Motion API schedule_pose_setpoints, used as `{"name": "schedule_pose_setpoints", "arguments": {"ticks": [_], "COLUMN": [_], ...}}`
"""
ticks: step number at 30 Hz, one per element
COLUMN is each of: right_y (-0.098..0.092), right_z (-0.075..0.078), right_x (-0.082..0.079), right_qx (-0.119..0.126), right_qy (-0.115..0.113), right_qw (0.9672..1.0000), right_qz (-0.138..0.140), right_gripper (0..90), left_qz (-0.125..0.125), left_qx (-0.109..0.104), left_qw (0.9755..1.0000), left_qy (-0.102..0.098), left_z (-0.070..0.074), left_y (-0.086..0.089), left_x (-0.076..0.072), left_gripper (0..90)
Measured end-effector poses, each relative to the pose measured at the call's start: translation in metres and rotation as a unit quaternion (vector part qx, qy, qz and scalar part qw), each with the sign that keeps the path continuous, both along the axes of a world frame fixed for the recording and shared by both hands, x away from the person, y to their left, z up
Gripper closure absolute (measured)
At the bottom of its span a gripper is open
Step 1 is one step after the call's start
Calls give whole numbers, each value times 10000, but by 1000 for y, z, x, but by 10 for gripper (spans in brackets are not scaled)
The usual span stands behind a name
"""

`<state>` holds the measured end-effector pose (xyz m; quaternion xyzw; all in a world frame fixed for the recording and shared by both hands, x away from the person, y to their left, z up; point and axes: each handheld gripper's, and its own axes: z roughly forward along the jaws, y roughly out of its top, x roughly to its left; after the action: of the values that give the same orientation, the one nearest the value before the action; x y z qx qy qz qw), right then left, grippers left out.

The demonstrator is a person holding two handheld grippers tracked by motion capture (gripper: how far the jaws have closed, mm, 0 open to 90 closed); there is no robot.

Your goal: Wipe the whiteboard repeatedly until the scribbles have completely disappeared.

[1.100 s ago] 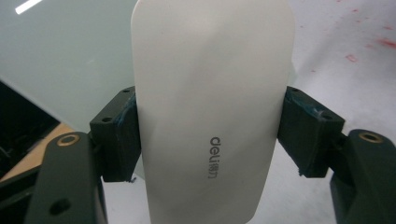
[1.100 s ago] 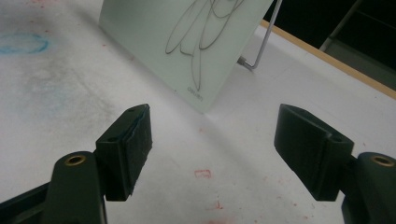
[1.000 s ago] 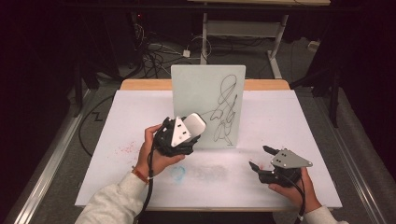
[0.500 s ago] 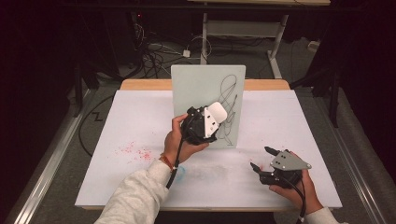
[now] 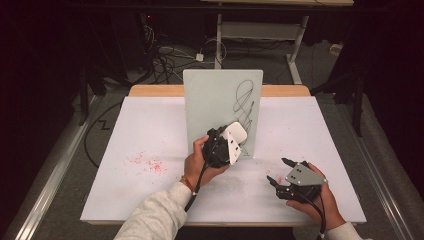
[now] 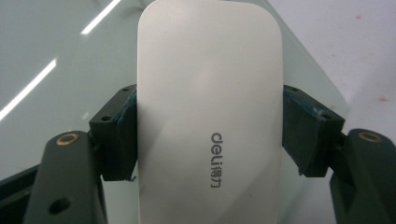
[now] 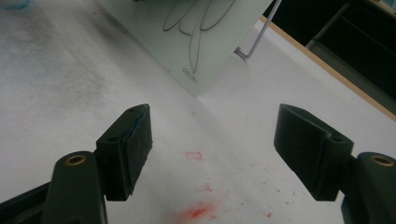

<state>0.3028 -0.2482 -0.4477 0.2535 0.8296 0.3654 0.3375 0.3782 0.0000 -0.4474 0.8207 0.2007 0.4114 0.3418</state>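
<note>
A pale glass drawing board point(image 5: 215, 105) stands upright mid-table, with black scribbles point(image 5: 244, 102) on its right half. My left gripper point(image 5: 231, 143) is shut on a white eraser block point(image 5: 235, 134) and holds it against the board's lower right, over the bottom of the scribbles. In the left gripper view both pads clamp the long sides of the eraser point(image 6: 210, 93), printed "deli", with the board point(image 6: 56, 51) right behind it. My right gripper point(image 5: 278, 170) rests open on the table to the board's right, its jaws point(image 7: 215, 149) wide apart and nothing between them.
White paper point(image 5: 150, 130) covers the table and carries red smudges point(image 5: 145, 162) at the left and grey smears in front of the board. The board's foot and wire stand point(image 7: 257, 37) lie ahead of the right gripper. Red specks point(image 7: 196, 212) dot the paper under it.
My left gripper has carried the eraser up from the left of the table and rightwards onto the board's scribbled area. The right gripper has stayed where it was.
</note>
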Motion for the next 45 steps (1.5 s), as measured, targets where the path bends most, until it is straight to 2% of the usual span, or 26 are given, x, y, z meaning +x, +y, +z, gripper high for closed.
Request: {"name": "schedule_pose_setpoints", "arguments": {"ticks": [3, 6, 7, 8, 11, 13, 17, 19, 21, 24, 27, 29, 31, 35, 38, 42, 45], "right_y": [1, 2, 2, 1, 0, -2, -3, -4, -3, -2, -2, -1, 0, 2, 2, 2, 0], "right_z": [-1, -1, -1, -1, -1, -1, 0, 0, 0, -1, -1, -2, -3, -2, -2, -3, -3], "right_x": [-1, -1, -1, -1, 0, 1, 1, 1, 0, 0, 0, 0, 1, 0, 0, 0, 0], "right_qx": [-61, -56, -51, -67, -90, -78, -53, -34, -52, -66, -64, -83, -79, -99, -99, -81, -62], "right_qy": [4, -11, -7, -19, -59, -50, -81, -86, -78, -70, -37, -24, -2, -15, -17, 1, 6], "right_qw": [10000, 10000, 10000, 10000, 9999, 10000, 9999, 9999, 10000, 10000, 10000, 10000, 10000, 9999, 9999, 9999, 10000], "right_qz": [24, 38, 44, 58, 42, -10, -32, -42, -31, 1, 12, 17, 35, 53, 67, 61, 36], "right_gripper": [286, 286, 286, 286, 285, 285, 284, 283, 283, 283, 283, 283, 283, 283, 281, 280, 279], "left_qz": [118, 76, 124, 200, 261, 362, 447, 444, 524, 537, 613, 626, 663, 641, 567, 497, 435], "left_qx": [145, 139, 207, 212, 21, 22, -233, -248, -111, -219, -169, -56, 38, 47, 110, 88, 146], "left_qw": [9998, 9999, 9997, 9994, 9994, 9985, 9976, 9973, 9963, 9962, 9965, 9968, 9967, 9971, 9972, 9974, 9968], "left_qy": [-97, -15, -82, -177, -228, -405, -477, -529, -672, -645, -536, -503, -471, -400, -480, -521, -653], "left_z": [-10, -5, -2, 3, 23, 37, 56, 52, 42, 22, 1, -12, -18, -9, 5, 25, 33], "left_y": [-7, -7, -6, -6, -1, 4, 18, 21, 21, 27, 30, 29, 26, 18, 10, 2, -7], "left_x": [-4, -1, -1, 1, 8, 13, 21, 21, 17, 10, 1, -4, -7, -3, 3, 10, 14], "left_gripper": [283, 283, 283, 283, 283, 283, 283, 283, 282, 282, 282, 282, 282, 282, 282, 282, 282]}}
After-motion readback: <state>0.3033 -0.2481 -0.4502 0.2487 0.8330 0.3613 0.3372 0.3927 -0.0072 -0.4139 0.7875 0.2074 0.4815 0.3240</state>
